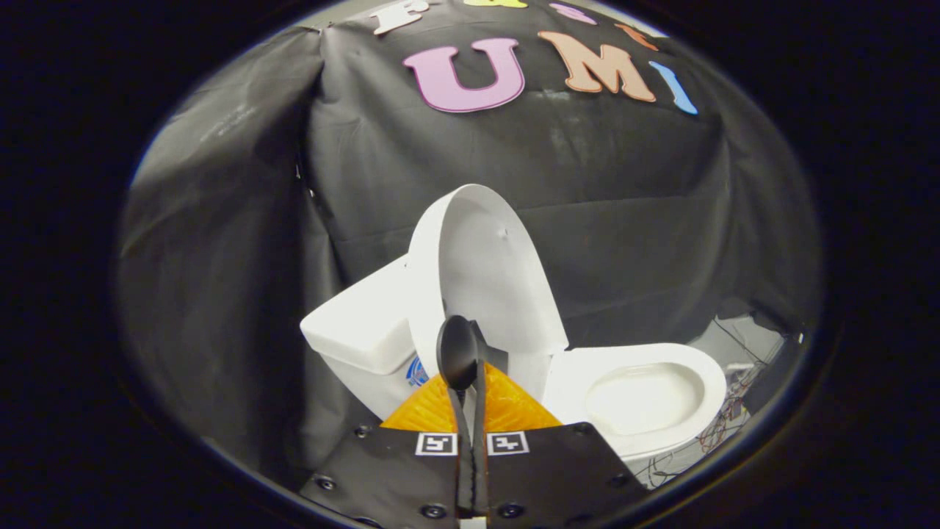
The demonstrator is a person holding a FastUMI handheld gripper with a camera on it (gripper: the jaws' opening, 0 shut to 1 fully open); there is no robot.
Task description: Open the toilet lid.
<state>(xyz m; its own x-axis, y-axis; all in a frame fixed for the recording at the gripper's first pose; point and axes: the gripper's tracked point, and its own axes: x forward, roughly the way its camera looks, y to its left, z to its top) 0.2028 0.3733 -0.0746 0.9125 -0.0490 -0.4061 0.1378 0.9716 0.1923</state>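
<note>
A white toilet stands ahead against the black cloth wall. Its lid (pixel 488 272) is raised, standing nearly upright against the tank (pixel 360 330). To the right of the lid, the seat and bowl (pixel 639 397) lie uncovered. My gripper (pixel 470 382) is shut, its orange fingers (pixel 514 408) pressed together with nothing from the toilet between them. A black rounded tip (pixel 458 360) rises from where the fingers meet. It overlaps the lid's lower edge, and I cannot tell whether it touches the lid.
Thin wires (pixel 723 426) trail on the pale floor to the right of the bowl. The black cloth wall (pixel 235 279) hangs close behind and to the left of the tank.
</note>
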